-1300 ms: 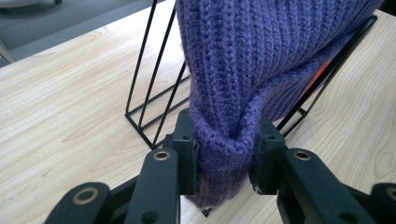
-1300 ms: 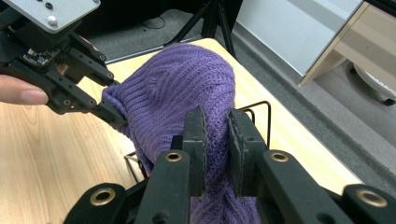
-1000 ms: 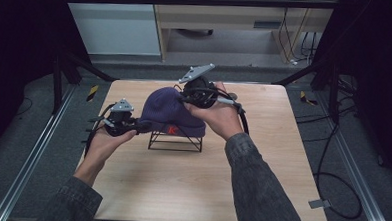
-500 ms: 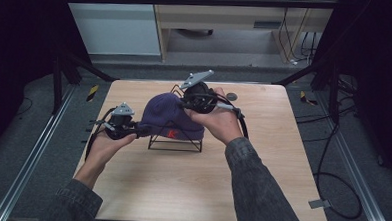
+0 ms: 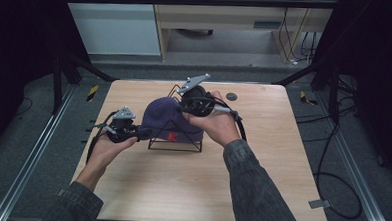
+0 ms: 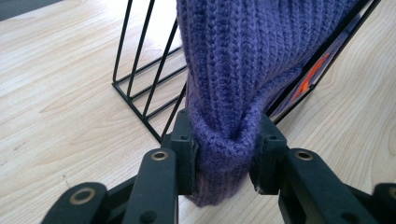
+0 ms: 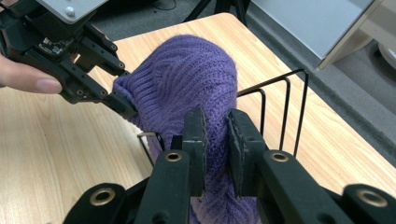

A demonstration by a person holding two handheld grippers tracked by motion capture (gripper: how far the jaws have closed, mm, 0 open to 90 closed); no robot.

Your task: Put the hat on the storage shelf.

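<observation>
Wooden table [image 5: 261, 183] | left tongs [image 6: 227, 154] clamp purple beanie [image 6: 243, 70] edge | right tongs [image 7: 215, 140] pinch its knit

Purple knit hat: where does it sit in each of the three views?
High view: purple knit hat at table centre, draped over the black wire rack.
Left gripper view: upper middle, hanging down.
Right gripper view: centre.
Shared landmark: the black wire rack.
</observation>
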